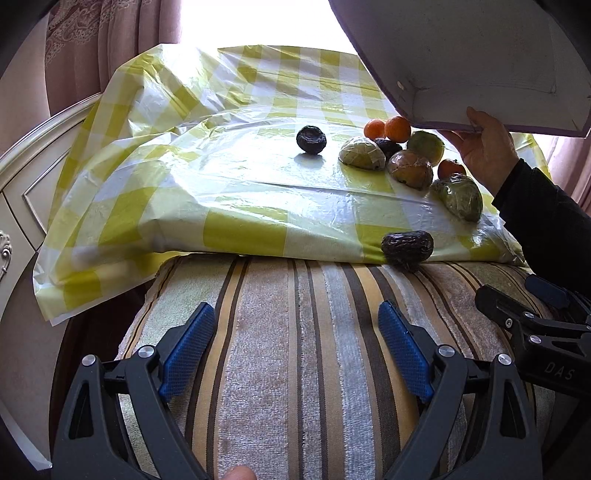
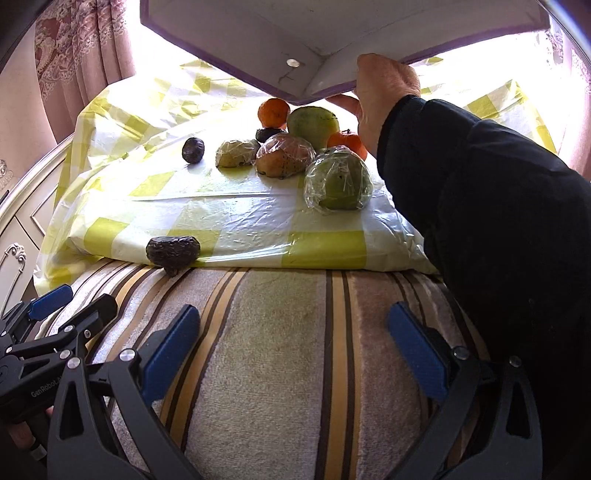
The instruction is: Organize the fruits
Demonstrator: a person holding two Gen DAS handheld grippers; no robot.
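Striped plush cushion (image 1: 295,369) lies under both wide-open, empty tools, left tool (image 1: 297,347) and right tool (image 2: 295,350); wrinkled dark oblong fruit (image 2: 173,251), long axis crosswise, sits ahead-left of right tool, ahead-right of left tool

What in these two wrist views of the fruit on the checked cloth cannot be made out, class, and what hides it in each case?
- Box: both views cut off its top, so its contents cannot be told.
- Small dark fruit: mostly behind the wrapped brown fruit in both views.
- Orange at the right: partly hidden by the wrapped green fruit and the hand.
- Window: overexposed in both views.
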